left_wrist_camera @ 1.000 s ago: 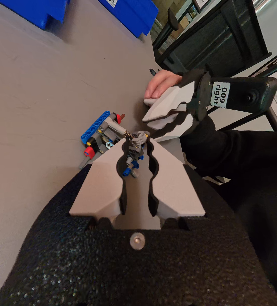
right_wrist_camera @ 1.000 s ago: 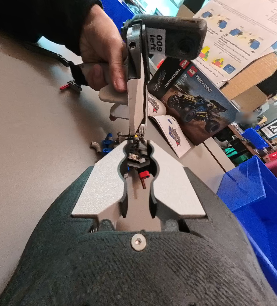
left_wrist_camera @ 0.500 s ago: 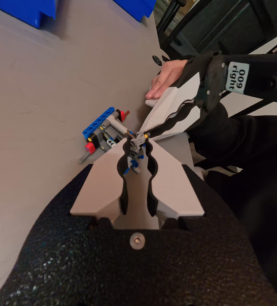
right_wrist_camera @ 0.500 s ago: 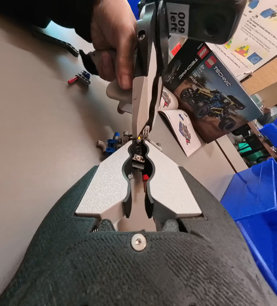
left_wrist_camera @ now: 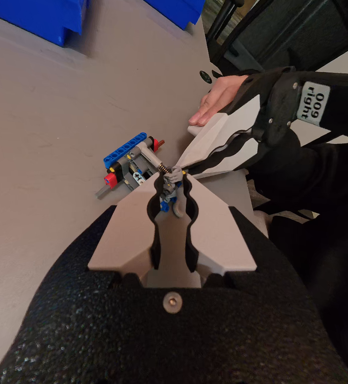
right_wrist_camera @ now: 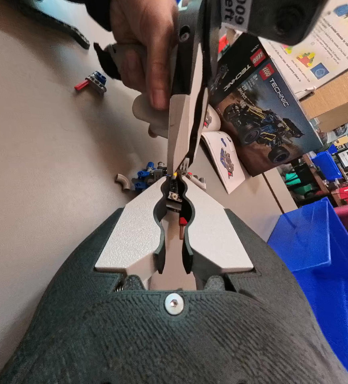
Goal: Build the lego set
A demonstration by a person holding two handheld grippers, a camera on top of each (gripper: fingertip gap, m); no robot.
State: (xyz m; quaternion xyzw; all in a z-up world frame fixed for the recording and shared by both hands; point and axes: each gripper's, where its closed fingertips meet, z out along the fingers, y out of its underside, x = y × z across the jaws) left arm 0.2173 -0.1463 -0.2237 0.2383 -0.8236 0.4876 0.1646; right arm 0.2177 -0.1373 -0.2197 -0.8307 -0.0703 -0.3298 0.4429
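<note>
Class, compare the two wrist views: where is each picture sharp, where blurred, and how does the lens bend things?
Left wrist view: the toy brick assembly is crisp; the blue bins at the top smear. Right wrist view: the gripper's fingers are sharp; the hand and toy box look soft. Both views: wide-angle bulge, table edges splaying outward.

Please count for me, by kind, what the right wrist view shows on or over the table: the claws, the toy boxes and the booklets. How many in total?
Claws: 2 (left claw, right claw)
Toy boxes: 1
Booklets: 1
Total: 4
</note>
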